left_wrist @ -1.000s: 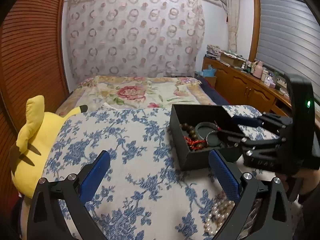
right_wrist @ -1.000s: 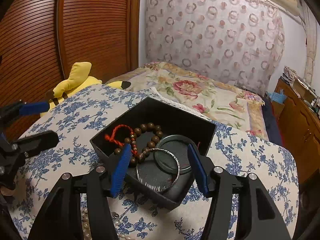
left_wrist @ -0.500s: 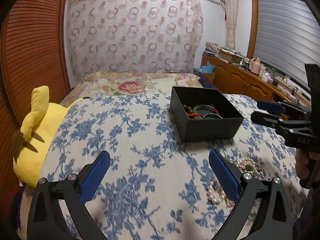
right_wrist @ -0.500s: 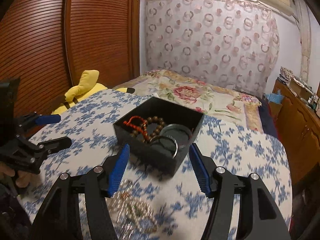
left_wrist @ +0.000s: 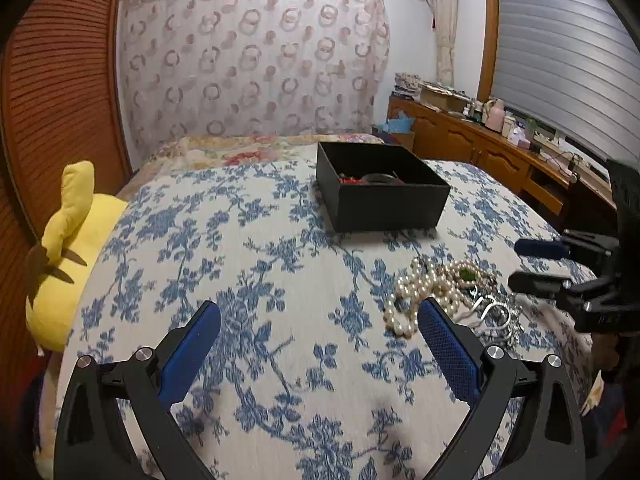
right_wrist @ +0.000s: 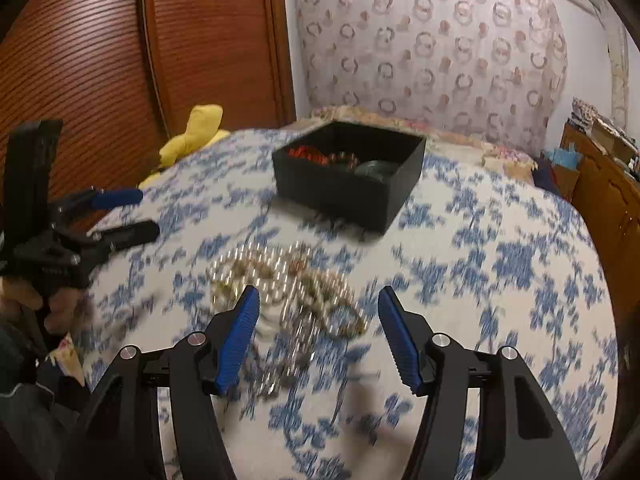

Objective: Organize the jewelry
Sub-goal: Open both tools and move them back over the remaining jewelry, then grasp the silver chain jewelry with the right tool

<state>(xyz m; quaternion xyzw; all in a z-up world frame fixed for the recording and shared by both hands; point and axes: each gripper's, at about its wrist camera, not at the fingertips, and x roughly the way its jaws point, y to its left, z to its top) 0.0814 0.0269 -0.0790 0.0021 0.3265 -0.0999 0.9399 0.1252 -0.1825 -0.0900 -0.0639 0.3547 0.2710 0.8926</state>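
Note:
A black open box [left_wrist: 380,196] sits on the blue-flowered bedspread and holds red and brown bead bracelets and a dark bangle; it also shows in the right wrist view [right_wrist: 352,172]. A heap of pearl necklaces and silver chains [left_wrist: 448,292] lies in front of the box, blurred in the right wrist view [right_wrist: 288,292]. My left gripper [left_wrist: 320,348] is open and empty, with the heap just past its right finger. My right gripper [right_wrist: 318,332] is open and empty, low over the near side of the heap. Each gripper shows in the other's view, the right [left_wrist: 540,264] and the left [right_wrist: 124,216].
A yellow plush toy [left_wrist: 68,256] lies at the bed's left edge by the wooden slatted wardrobe [right_wrist: 120,48]. A wooden sideboard [left_wrist: 480,152] with clutter runs along the right wall. The bedspread [left_wrist: 240,260] drops off at its edges.
Both grippers have pulled back from the box towards the near side of the bed. The jewelry heap has come into full view, and the right gripper now hovers over it.

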